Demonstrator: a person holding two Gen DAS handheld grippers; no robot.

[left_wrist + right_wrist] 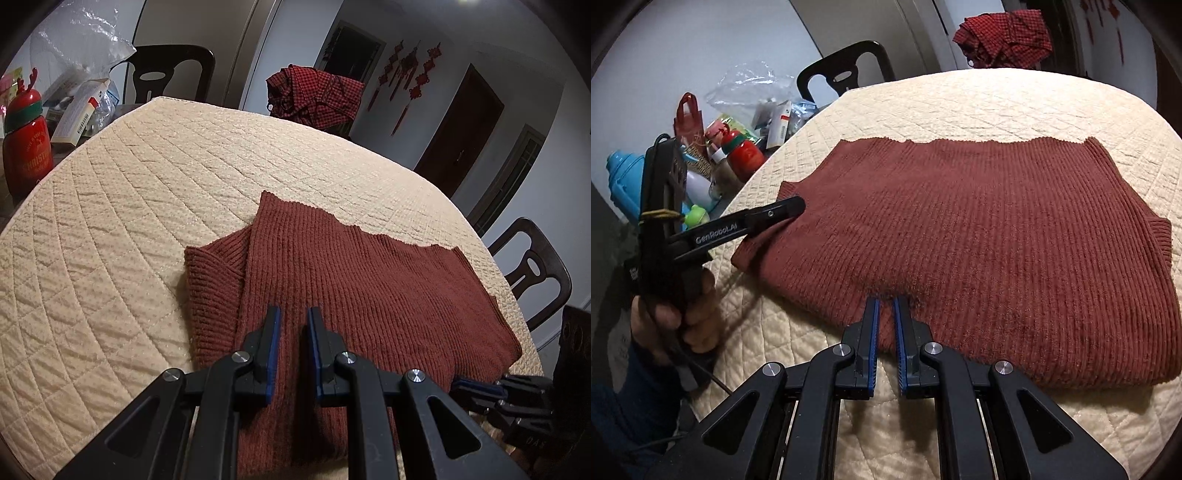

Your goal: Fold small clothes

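Observation:
A rust-red ribbed knit sweater (369, 280) (997, 229) lies flat on the cream quilted table cover (129, 221) (997, 103). My left gripper (293, 317) sits on its near left part, jaws almost together, with knit fabric filling the narrow gap. In the right wrist view the left gripper (790, 206) reaches the sweater's left edge, held by a hand (676, 317). My right gripper (884, 301) pinches the near hem, and the fabric puckers at its tips. In the left wrist view the right gripper (476, 384) shows at the sweater's near right corner.
A red checked garment (314, 96) (1004, 37) hangs over a chair beyond the table. A red bottle (26, 147) (744, 155), boxes and plastic bags crowd the left side. Dark chairs (170, 74) (535, 266) stand around the round table.

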